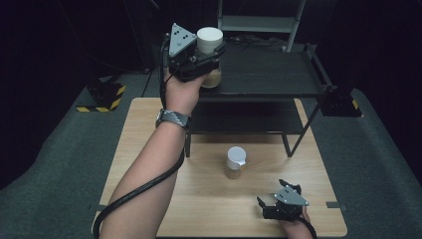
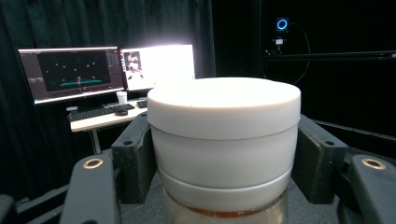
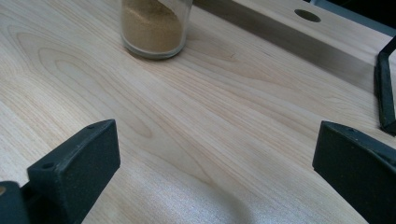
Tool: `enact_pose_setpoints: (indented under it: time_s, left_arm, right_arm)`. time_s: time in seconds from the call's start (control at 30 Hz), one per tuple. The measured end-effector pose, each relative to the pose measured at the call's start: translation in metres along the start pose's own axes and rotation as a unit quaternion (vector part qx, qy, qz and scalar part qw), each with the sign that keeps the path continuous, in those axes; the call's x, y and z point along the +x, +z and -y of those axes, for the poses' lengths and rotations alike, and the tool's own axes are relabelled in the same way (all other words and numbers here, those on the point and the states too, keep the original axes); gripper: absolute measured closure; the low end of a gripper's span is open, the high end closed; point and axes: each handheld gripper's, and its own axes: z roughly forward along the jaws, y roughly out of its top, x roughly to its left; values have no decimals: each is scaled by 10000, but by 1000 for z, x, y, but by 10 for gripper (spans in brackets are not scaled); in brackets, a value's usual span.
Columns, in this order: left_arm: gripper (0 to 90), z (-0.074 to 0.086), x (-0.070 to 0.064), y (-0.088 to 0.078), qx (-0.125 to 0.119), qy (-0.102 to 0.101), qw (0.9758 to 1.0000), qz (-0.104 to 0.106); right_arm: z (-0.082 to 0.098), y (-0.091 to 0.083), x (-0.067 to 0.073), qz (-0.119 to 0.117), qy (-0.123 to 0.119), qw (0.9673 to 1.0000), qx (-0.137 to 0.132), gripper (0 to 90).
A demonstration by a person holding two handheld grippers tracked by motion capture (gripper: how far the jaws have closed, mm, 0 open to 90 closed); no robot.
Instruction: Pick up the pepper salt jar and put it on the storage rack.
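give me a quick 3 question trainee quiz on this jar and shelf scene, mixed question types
1. True or false: the left tongs are shut on a white-lidded jar.
2. Multiple choice: where is the second jar? A) on the shelf's top board B) standing on the wooden table in front of the black shelf C) between the right tongs
3. Short answer: how do the right tongs stand?

Key
1. True: the pads press the jar's lid from both sides in the left gripper view, and the jar is held up by the shelf's top board.
2. B
3. Open, with nothing between them, low over the table's near right corner.
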Motion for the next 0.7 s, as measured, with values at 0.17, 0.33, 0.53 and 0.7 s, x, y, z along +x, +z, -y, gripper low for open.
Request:
enact_pose_setpoints:
  time_s: [0.17,0.33,0.53,0.7]
  left_arm:
    - [336,2,0,3,26,-3,10000,-14]
    - [336,2,-1,5,60,10,10000,-22]
    - [336,2,0,6,80,36,10000,-11]
    - [335,3,1,6,84,13,10000,-15]
  right_arm:
    - [0,0,0,-1,5,10000,-5,0]
    - [0,0,0,-8,3,10000,-2,0]
    - [0,0,0,-10,11,10000,-5,0]
    - [0,0,-1,-11,11,10000,-6,0]
